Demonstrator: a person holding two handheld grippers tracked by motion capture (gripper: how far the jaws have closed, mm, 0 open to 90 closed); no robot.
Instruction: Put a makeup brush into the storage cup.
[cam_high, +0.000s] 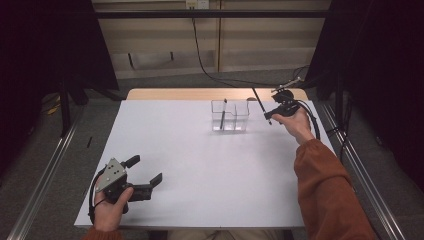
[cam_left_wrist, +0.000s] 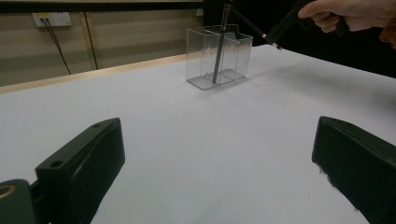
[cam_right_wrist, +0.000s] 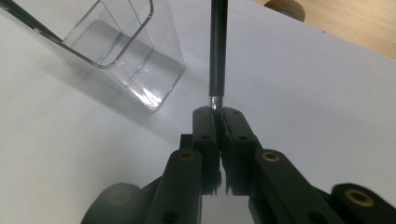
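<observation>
A clear plastic two-compartment holder (cam_high: 229, 116) (cam_left_wrist: 217, 56) (cam_right_wrist: 122, 56) stands at the far middle of the white table (cam_high: 200, 165). One dark pen (cam_high: 223, 114) (cam_left_wrist: 219, 46) leans in its left compartment. My right gripper (cam_high: 270, 116) (cam_right_wrist: 218, 112) hovers just right of the holder, shut on a second black pen (cam_high: 259, 102) (cam_right_wrist: 218, 46) (cam_left_wrist: 250, 25) that sticks out beyond its tips. My left gripper (cam_high: 148, 170) (cam_left_wrist: 219, 154) rests near the front left of the table, open, with nothing between its jaws.
A wooden strip (cam_high: 210, 93) edges the table's far side. Metal rails (cam_high: 40, 180) run along the floor on both sides. A black cable (cam_high: 200, 55) hangs down the back wall. Broad bare table surface lies between the two grippers.
</observation>
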